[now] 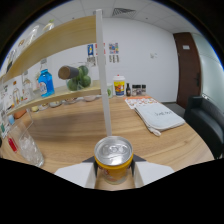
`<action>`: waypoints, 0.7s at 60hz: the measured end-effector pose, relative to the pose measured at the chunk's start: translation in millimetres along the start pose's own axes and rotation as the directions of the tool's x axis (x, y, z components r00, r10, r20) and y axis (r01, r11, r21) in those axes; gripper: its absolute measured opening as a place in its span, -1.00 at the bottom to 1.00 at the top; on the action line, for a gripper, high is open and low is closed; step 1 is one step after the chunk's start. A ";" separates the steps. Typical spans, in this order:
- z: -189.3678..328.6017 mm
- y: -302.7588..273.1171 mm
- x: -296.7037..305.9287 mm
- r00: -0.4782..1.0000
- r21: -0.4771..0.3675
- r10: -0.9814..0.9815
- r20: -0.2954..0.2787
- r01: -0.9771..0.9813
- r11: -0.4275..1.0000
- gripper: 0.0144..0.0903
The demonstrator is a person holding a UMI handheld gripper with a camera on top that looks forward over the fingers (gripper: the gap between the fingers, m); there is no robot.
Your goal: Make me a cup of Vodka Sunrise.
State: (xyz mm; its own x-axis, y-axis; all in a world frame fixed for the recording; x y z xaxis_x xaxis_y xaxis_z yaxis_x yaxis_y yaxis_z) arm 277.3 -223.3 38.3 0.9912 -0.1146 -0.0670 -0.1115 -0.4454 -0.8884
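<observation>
tool (114,172): white fingers clamped on orange aluminium drink can (114,159) with silver top, bottom centre | wooden table (90,125) beyond | clear glass cup (24,145) with ice, lower left

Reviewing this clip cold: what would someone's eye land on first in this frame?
First the orange drink can, silver top up, clamped between the fingers of the gripper. Next, a white post rising from the wooden table just beyond the can. Then, off to the left of the fingers, a clear glass holding ice, and farther back a blue bottle on the shelf.
</observation>
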 end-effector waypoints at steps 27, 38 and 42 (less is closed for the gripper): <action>-67.5 -42.5 2.7 0.991 0.020 -0.022 -0.129 0.025 0.999 0.88; -122.3 -73.5 -54.0 0.995 0.101 -0.026 -0.094 0.036 0.994 0.88; -134.0 -70.6 -83.0 0.997 0.109 -0.042 -0.068 0.049 0.993 0.88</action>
State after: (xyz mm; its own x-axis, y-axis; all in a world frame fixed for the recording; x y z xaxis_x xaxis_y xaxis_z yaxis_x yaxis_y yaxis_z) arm 193.3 -301.4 167.4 0.9877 -0.1563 0.0014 -0.0542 -0.3508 -0.9349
